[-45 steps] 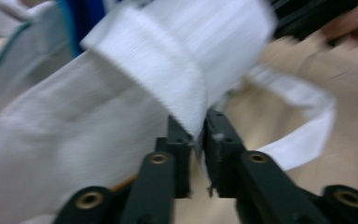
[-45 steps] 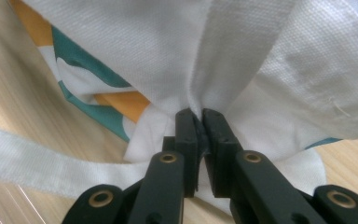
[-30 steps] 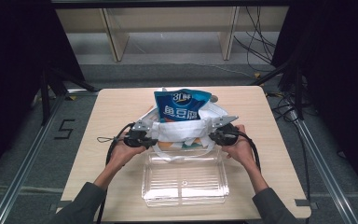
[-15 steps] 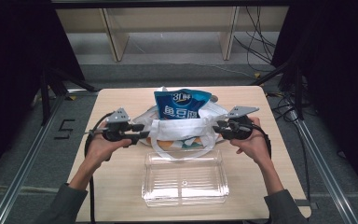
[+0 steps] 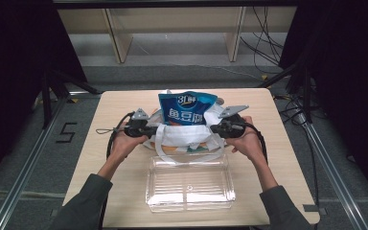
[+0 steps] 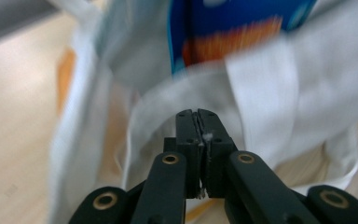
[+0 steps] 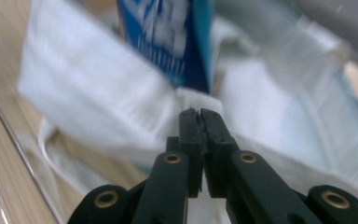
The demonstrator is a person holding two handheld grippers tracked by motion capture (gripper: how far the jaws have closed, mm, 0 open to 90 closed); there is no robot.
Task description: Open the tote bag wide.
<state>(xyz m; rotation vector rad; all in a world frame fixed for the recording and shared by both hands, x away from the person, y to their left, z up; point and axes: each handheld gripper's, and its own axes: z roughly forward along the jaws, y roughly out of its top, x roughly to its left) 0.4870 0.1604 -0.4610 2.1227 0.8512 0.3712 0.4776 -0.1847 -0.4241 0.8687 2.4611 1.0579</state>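
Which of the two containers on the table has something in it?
The white bag, farther from the person: a blue packet stands in it. The clear tray nearer the person holds nothing.

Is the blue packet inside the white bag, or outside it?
Inside: the blue packet stands upright in the white bag, its top above the rim.

In the high view the table (image 5: 124, 163) is evenly lit from above, while both side edges fall to black. Both gripper views are bright but soft, their upper halves smeared by blur.
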